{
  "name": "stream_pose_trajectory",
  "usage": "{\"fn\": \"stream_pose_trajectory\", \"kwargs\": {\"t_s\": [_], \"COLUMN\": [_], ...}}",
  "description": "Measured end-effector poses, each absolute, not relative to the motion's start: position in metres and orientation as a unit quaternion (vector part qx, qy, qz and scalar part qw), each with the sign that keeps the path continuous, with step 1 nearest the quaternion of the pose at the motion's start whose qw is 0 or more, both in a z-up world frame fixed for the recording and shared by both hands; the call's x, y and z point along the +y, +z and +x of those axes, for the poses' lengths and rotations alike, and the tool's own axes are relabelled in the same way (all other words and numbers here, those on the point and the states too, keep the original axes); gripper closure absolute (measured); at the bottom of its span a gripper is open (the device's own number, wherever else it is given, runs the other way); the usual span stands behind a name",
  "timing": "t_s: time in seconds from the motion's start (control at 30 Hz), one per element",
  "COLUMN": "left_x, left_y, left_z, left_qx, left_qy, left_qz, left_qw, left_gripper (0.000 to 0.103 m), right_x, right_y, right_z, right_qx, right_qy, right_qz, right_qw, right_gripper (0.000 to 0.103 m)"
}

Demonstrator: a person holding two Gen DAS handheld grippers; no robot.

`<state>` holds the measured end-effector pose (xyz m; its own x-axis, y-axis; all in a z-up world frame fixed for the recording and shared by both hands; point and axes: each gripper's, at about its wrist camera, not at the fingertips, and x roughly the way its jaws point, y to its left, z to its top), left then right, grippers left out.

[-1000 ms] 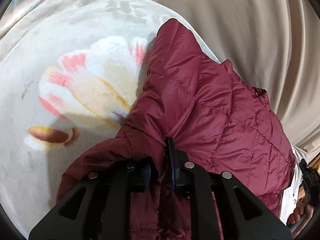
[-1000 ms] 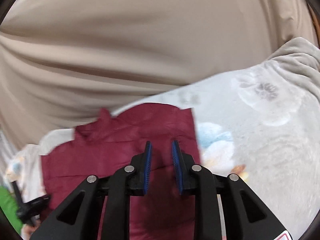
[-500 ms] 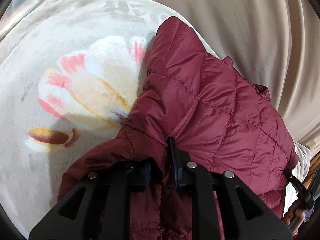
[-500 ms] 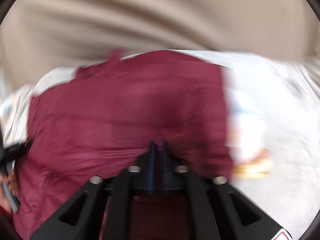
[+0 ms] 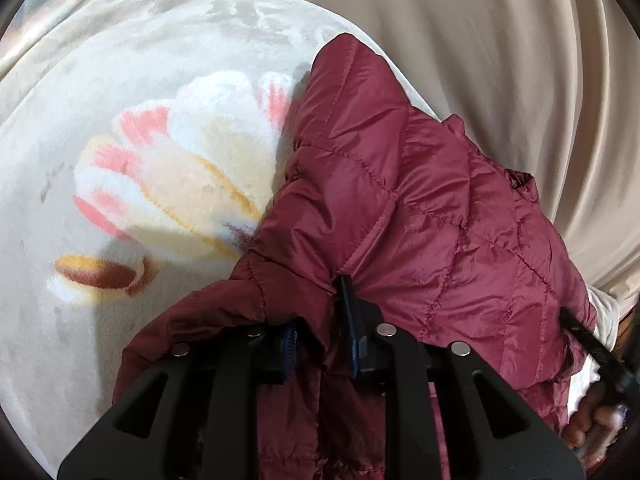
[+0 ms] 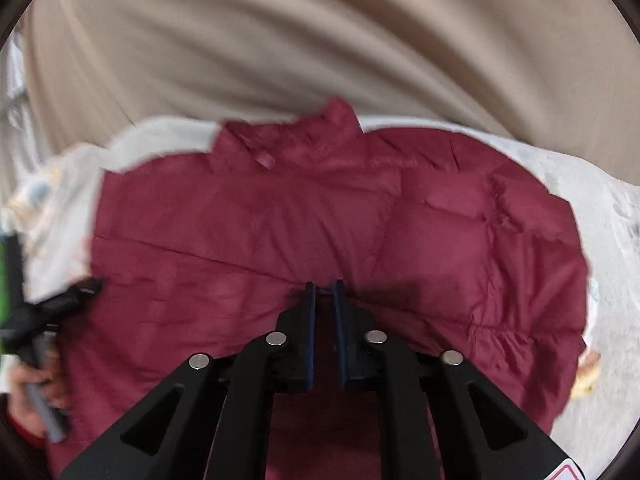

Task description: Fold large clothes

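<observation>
Maroon quilted jacket (image 5: 420, 208) lies on the cream floral blanket (image 5: 120, 80), beige curtain (image 5: 480, 40) hanging behind it. In the left wrist view the jacket fills the 3-to-6 o'clock half; the blanket's pink-and-yellow flower print (image 5: 180, 184) sits at about 9 o'clock, partly covered by the jacket edge. Left gripper (image 5: 320, 340) at 6 o'clock: jaws narrow and easing apart, with a bunched fold of jacket fabric between them and draped over the left finger; can't tell how firmly the pads press. The right hand (image 5: 592, 424) shows at about 4 o'clock, past the jacket's far edge. In the right wrist view (motion-blurred) the jacket (image 6: 320, 220) spreads across the middle, collar (image 6: 336, 116) at 12 o'clock against the curtain. Right gripper (image 6: 324, 304) at 6 o'clock: jaws drawn in narrow, tips low over the jacket surface; blur hides whether any fabric is pinched. The left hand (image 6: 36, 392) and its tool are at 8 o'clock.
</observation>
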<state>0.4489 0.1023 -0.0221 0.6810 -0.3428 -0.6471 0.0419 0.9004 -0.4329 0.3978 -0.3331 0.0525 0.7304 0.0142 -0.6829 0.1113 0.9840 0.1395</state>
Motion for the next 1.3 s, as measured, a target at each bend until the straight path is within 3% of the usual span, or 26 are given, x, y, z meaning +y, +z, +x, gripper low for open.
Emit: {"fn": "stream_pose_trajectory", "kwargs": {"t_s": [0.13,0.17,0.2,0.4,0.43,0.5,0.67,0.83,0.93,1.03,1.1,1.17,1.3], "left_x": [0.102,0.101,0.101,0.099,0.102,0.107,0.093,0.092,0.116,0.138,0.145,0.144,0.122], "left_y": [-0.023,-0.023,-0.023,-0.006,0.008,0.029,0.063,0.036,-0.006,0.004,0.025,0.052,0.093], "left_z": [0.449,0.45,0.45,0.442,0.439,0.438,0.455,0.449,0.441,0.415,0.394,0.378,0.4], "left_qx": [0.383,0.384,0.384,0.379,0.371,0.366,0.371,0.412,0.451,0.436,0.412,0.377,0.33], "left_qy": [-0.112,-0.108,-0.106,-0.083,-0.109,-0.131,-0.119,-0.078,-0.067,-0.089,-0.1,-0.108,-0.12], "left_qz": [-0.189,-0.184,-0.182,-0.172,-0.198,-0.228,-0.211,-0.165,-0.175,-0.179,-0.152,-0.118,-0.107], "left_qw": [0.897,0.898,0.899,0.906,0.901,0.893,0.896,0.893,0.872,0.878,0.893,0.912,0.93], "left_gripper": [0.076,0.077,0.077,0.078,0.076,0.062,0.059,0.051,0.053,0.055,0.053,0.05,0.038], "right_x": [-0.384,-0.385,-0.384,-0.287,-0.267,-0.238,-0.219,-0.232,-0.246,-0.271,-0.296,-0.328,-0.389], "right_y": [0.063,0.069,0.077,0.099,0.096,0.088,0.062,0.044,0.052,0.076,0.088,0.095,0.092], "right_z": [0.371,0.366,0.361,0.383,0.389,0.394,0.422,0.428,0.422,0.382,0.356,0.328,0.304], "right_qx": [0.33,0.316,0.303,0.32,0.325,0.333,0.368,0.379,0.372,0.341,0.315,0.292,0.289], "right_qy": [-0.09,-0.114,-0.119,0.013,0.023,0.036,0.049,0.056,0.056,0.037,0.015,-0.032,-0.107], "right_qz": [0.156,0.156,0.158,0.084,0.057,0.0,0.003,0.009,0.041,0.051,0.051,0.052,0.117], "right_qw": [0.927,0.929,0.932,0.944,0.944,0.942,0.929,0.924,0.925,0.938,0.947,0.955,0.944], "right_gripper": [0.103,0.1,0.088,0.088,0.088,0.088,0.089,0.097,0.1,0.087,0.07,0.064,0.064]}}
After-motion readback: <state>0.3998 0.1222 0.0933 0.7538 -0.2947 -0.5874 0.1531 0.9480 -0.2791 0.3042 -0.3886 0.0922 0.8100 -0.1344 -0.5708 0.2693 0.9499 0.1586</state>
